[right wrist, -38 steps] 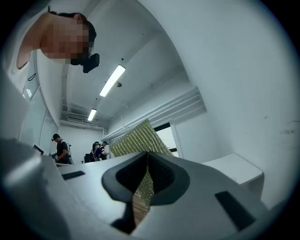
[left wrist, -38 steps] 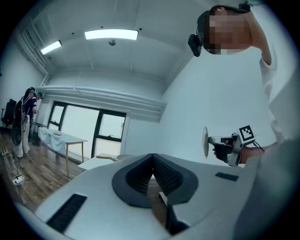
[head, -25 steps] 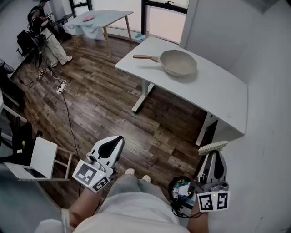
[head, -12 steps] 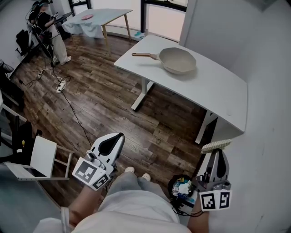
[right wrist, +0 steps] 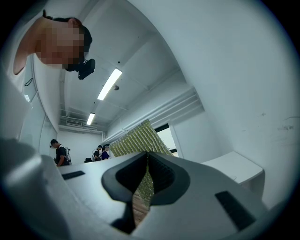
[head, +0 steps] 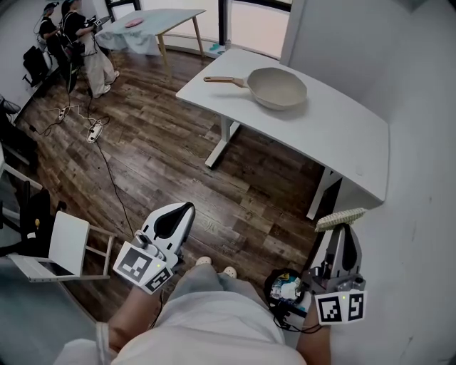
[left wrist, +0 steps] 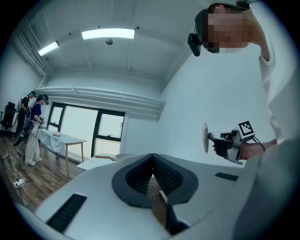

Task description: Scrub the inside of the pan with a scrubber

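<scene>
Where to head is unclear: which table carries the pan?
The near white table, with the beige pan; the far table holds a pink item instead.

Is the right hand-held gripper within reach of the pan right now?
Probably not: the pan sits on the table across open floor, well beyond the right hand-held gripper holding the scrubber. Nothing blocks the way.

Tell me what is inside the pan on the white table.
Nothing shows inside the pan, only its bare, pale bottom. Its near wall hides a thin strip of the inside. The scrubber is far from it, clamped in the right gripper.
</scene>
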The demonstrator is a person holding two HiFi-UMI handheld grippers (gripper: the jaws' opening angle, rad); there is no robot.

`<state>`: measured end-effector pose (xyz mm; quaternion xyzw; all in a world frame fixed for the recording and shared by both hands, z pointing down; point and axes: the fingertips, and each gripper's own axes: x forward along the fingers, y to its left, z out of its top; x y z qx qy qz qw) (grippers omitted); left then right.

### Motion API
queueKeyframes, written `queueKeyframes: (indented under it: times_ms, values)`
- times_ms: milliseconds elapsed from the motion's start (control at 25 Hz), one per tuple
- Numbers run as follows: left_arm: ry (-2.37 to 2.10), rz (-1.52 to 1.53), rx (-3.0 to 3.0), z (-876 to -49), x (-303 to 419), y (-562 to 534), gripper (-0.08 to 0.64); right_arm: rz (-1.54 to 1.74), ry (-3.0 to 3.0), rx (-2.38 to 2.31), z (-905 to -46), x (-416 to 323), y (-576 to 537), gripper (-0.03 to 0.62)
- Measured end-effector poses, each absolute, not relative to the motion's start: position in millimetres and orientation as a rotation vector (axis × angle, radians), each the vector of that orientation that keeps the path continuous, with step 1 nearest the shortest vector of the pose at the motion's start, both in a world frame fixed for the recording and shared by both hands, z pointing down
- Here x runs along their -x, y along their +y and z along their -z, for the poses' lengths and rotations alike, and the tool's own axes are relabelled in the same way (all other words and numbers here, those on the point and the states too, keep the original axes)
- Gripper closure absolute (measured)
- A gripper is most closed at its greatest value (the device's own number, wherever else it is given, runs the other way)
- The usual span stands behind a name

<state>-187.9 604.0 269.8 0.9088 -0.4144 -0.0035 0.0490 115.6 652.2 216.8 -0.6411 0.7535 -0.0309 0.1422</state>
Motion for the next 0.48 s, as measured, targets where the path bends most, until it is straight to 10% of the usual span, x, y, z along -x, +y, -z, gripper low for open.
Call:
queueKeyframes:
  times_ms: [480]
  values:
    - [-1.278,0.0,-2.755,-272,175,585,0.549,0.097,2.144,1.939,-222,-159,619,0.565]
